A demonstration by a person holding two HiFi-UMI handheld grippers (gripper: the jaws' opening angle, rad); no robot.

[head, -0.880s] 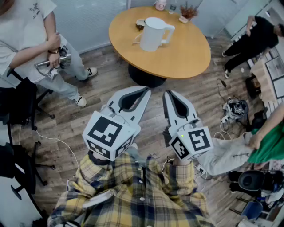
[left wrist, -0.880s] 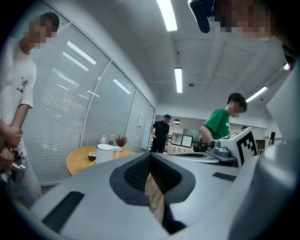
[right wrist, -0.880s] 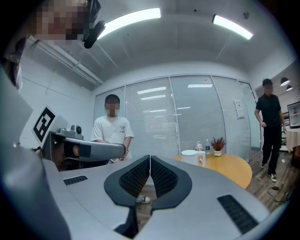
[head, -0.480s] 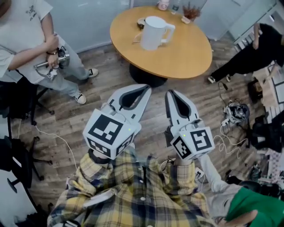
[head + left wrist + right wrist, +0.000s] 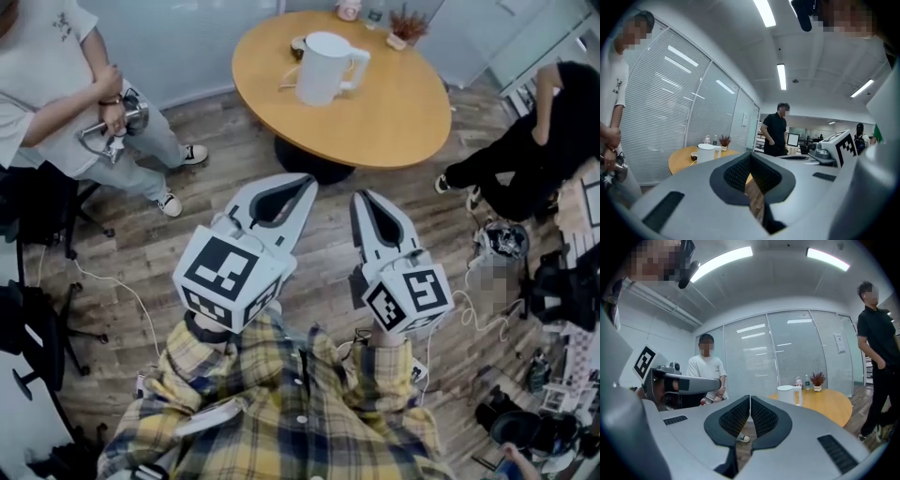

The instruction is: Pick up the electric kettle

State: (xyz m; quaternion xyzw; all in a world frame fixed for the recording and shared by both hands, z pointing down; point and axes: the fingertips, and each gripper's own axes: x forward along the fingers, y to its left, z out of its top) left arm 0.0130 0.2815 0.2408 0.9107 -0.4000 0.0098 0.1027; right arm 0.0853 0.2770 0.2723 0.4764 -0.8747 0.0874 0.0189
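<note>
Both pairs of jaws are pressed together, empty. Left gripper [image 5: 307, 183] and right gripper [image 5: 360, 197] hang short of the round table [image 5: 403, 122]. Toward the table's far edge stands the electric kettle [image 5: 323, 70], untouched. The approach is in hand. The next move probably calls for reaching across the table, parting the jaws and clamping the handle [image 5: 358, 64].

Yellow plaid shirt [image 5: 281, 417]; grey left claw [image 5: 306, 182], right claw [image 5: 361, 198].
</note>
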